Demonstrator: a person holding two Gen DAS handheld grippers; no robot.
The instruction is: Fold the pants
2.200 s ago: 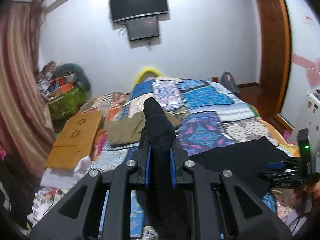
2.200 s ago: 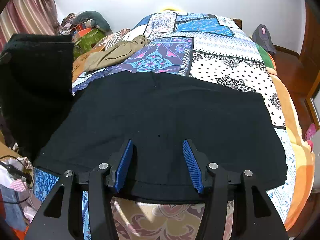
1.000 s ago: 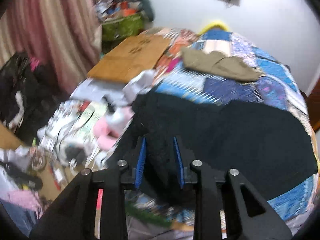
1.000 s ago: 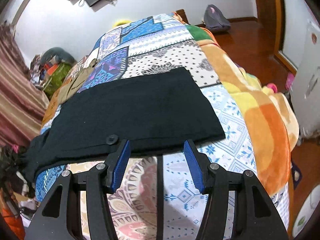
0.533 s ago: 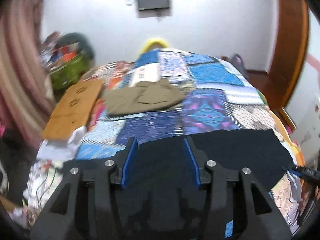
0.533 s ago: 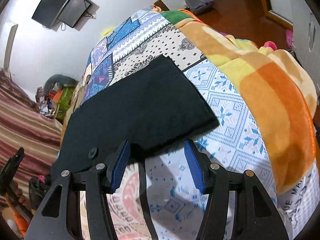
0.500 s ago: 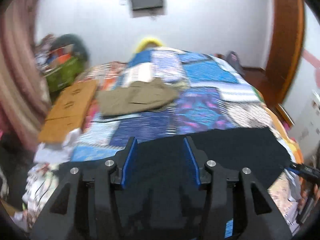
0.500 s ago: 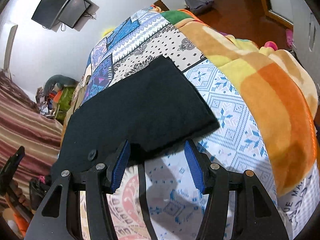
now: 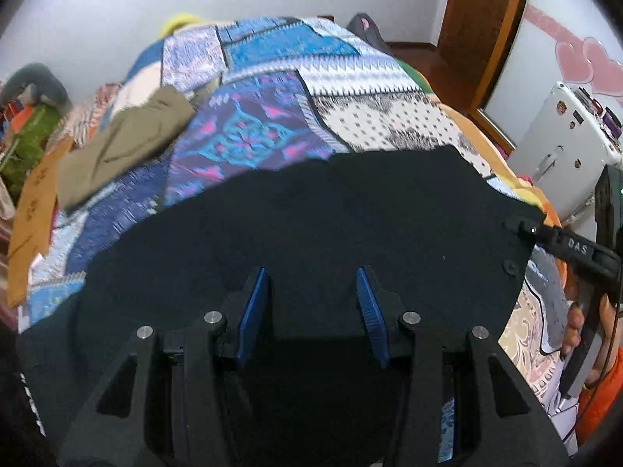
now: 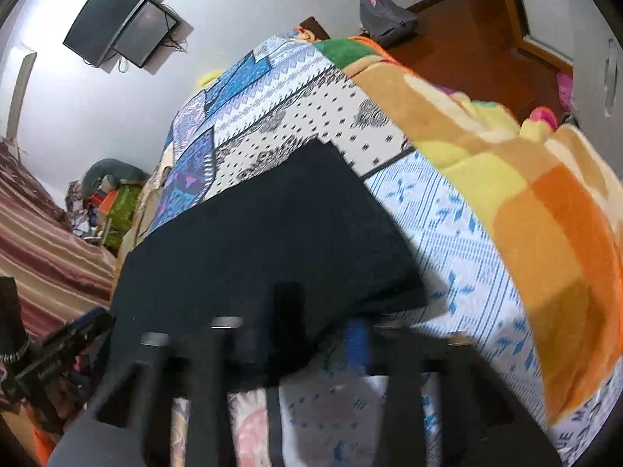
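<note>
From the left wrist view, the black pants (image 9: 311,225) lay spread flat across the near end of the bed (image 9: 389,124), on its patchwork cover. The left tool (image 9: 313,307) hovered over the near part of the garment with its blue pads (image 9: 255,307) standing apart; black cloth showed between and beneath them, but the pads did not press on it. A button (image 9: 509,265) sat near the right edge of the pants. At that edge the right tool (image 9: 523,225) reached in from the right with its tip at the pants' far right corner, carried by a hand (image 9: 574,323) beside an orange sleeve (image 9: 603,397). An olive garment (image 9: 124,144) lay crumpled farther up the bed on the left, well apart from the pants, and a backpack (image 9: 364,27) sat on the floor beyond the bed.

From the right wrist view, the picture of the tool itself was blurred. The right tool (image 10: 323,334) was at the pants' (image 10: 253,245) near right corner, and its jaws were closing with the edge of the black cloth between them; whether the pads already pinched it I cannot tell for certain. The pants stretched away to the left along the bed's (image 10: 506,202) edge. The left tool (image 10: 74,330) showed at the far left by the other end of the garment. A wall-mounted screen (image 10: 117,15) hung above.
</note>
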